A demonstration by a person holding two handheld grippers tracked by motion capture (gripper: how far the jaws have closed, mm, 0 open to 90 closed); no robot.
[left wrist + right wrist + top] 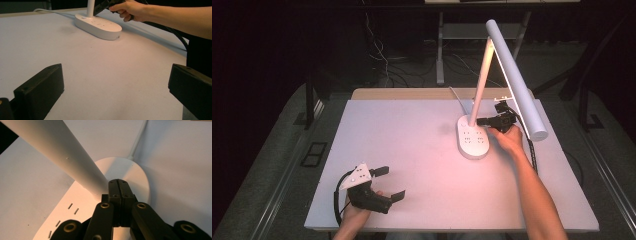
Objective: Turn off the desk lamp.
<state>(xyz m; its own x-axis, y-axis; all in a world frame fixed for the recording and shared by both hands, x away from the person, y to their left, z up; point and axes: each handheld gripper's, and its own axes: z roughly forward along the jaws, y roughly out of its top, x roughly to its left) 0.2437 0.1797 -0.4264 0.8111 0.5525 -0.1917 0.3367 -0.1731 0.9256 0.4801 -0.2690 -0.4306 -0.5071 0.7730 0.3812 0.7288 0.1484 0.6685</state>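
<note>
A white desk lamp stands at the table's right of centre, with an oval base (473, 139), a slanted stem (480, 82) and a long lit head (515, 75). My right gripper (479, 121) is shut with nothing between its jaws. Its closed tips (118, 182) rest on the base (130, 170) right beside the foot of the stem (62, 155). My left gripper (392, 184) lies open near the table's front left corner, held low over the bare top. Its two jaws stand far apart in the left gripper view, and the lamp base (98, 25) sits well beyond them.
The grey-white table top (402, 150) has a wooden strip along its far edge. The lamp's white cord (457, 97) runs off the back. A black cable (532, 150) trails from my right gripper along the forearm. Dark floor, cables and a stand lie behind the table.
</note>
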